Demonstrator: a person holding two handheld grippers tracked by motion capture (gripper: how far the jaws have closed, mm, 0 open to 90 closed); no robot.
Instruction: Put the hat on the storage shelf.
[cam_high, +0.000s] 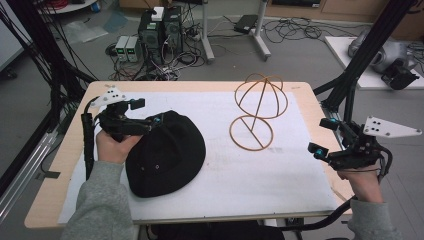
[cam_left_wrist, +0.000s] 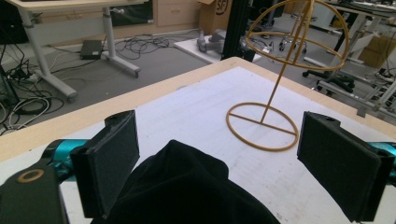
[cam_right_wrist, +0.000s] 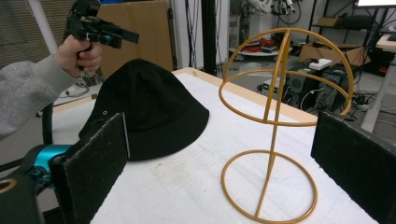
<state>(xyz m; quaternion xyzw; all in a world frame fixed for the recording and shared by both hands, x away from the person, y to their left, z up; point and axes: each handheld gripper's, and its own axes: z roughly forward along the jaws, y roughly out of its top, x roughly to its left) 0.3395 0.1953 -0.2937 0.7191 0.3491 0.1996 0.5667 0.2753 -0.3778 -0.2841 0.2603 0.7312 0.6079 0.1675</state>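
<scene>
Hat (cam_high: 167, 155), black and crown-up, lies on the left of your desk (cam_high: 210, 86), its long axis running from the near left to the far right. Your left claw (cam_high: 144, 114) hovers at its far-left edge, jaws spread wide, with the crown rising between them. Your right claw (cam_high: 320, 136) hangs released at the right, facing the wire stand (cam_high: 257, 111).

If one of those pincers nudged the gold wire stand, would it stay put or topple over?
The wire stand would probably slide or tip easily: it is thin open wire, so likely light. Its domed top sits high on one slim rod above a flat ring base, so a push near the top seems likelier to topple it than one at the base. The white mat looks smooth, offering little grip.
</scene>
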